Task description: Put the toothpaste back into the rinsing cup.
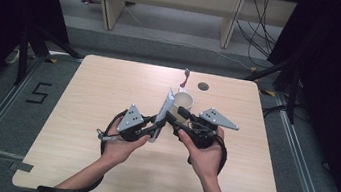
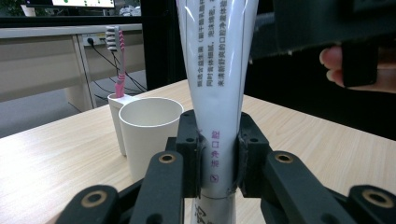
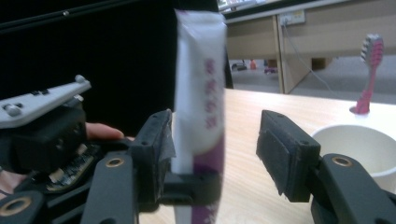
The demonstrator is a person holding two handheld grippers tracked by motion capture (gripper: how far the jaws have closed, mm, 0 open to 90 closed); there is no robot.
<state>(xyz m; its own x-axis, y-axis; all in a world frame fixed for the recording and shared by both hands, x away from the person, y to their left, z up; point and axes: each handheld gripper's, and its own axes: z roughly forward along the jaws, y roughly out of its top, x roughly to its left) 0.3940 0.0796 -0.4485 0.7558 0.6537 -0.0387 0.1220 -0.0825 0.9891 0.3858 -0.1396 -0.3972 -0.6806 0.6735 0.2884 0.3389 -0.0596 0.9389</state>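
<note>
Two grippers meet at the upright tube (image 2: 218,93): clamped by the left gripper (image 2: 218,158), flanked by the right gripper's (image 3: 215,154) parted jaws.

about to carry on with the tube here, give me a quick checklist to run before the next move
1. Left tool clamped on the toothpaste tube: ok, both pads press its sides.
2. Right tool free of the tube: ok, jaws stand apart with a gap on one side.
3. Tube upright: ok, it stands near vertical.
4. White cup standing with its mouth open: ok.
5. Pink toothbrush out of the way: ok, upright in its holder behind the cup.
6. Tube cap on or off: cannot tell.
</note>
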